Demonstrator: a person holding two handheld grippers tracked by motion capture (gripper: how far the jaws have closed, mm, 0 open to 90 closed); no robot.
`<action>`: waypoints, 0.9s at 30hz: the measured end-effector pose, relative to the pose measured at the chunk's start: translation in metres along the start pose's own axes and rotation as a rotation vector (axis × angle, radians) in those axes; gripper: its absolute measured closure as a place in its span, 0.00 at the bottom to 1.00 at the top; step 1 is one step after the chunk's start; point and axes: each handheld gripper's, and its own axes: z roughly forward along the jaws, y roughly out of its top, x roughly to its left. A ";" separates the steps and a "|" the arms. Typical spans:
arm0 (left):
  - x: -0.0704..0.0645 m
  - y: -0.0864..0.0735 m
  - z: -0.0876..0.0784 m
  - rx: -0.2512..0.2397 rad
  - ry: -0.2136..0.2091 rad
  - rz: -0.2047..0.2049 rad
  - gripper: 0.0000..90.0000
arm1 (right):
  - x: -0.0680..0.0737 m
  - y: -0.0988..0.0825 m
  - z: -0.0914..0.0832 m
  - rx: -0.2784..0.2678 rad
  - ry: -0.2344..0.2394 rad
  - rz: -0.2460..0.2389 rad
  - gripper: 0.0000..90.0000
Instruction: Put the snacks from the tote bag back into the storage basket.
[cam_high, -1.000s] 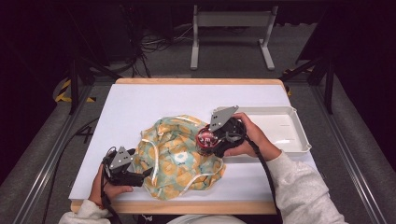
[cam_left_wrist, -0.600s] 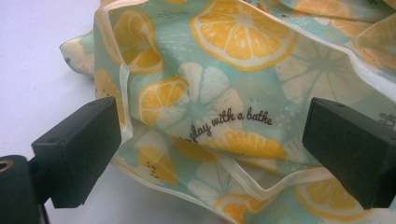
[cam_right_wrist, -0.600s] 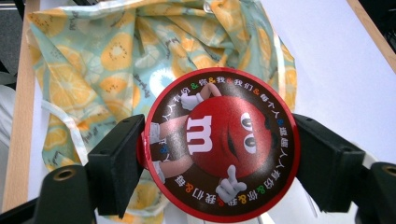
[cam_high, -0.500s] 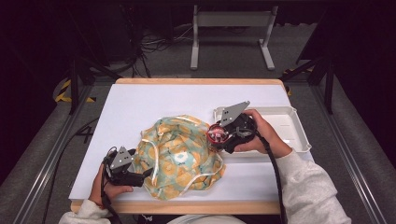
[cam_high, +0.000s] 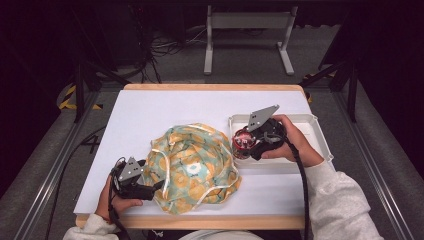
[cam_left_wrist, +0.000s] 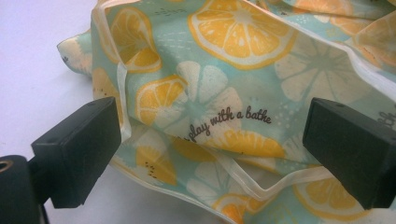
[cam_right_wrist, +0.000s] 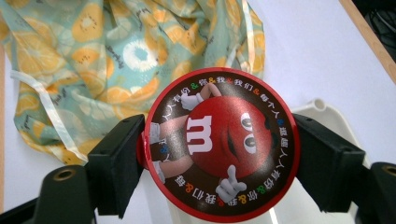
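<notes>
- High view, nearest: left gripper (cam_high: 150, 191) rests at the lemon-print bag (cam_high: 195, 167), jaws wide, gripping nothing.
- Farther: right gripper (cam_high: 243, 142) clamps a red candy tin (cam_high: 242, 140) over the white tray (cam_high: 320, 137) edge.
- Judged step: moving tin to tray; next, lower and release.

The high view looked forward and down on the table (cam_high: 150, 115); both gripper views sat close, sharing the bag (cam_high: 195, 167) (cam_left_wrist: 224, 93) (cam_right_wrist: 93, 56) at seven o'clock.

Round red M&M's tin (cam_right_wrist: 222, 154) — gripper-held (cam_right_wrist: 222, 156), over white tray's (cam_high: 320, 145) edge
</notes>
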 end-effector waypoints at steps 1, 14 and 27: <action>0.000 0.000 0.000 0.000 0.001 0.002 0.06 | -0.001 -0.002 0.000 0.006 0.000 0.001 0.26; 0.000 0.000 0.000 -0.003 0.003 0.003 0.06 | -0.016 -0.020 0.004 0.082 -0.014 0.026 0.26; -0.001 0.000 -0.001 -0.001 0.008 0.003 0.05 | -0.033 -0.039 0.011 0.183 -0.018 0.035 0.26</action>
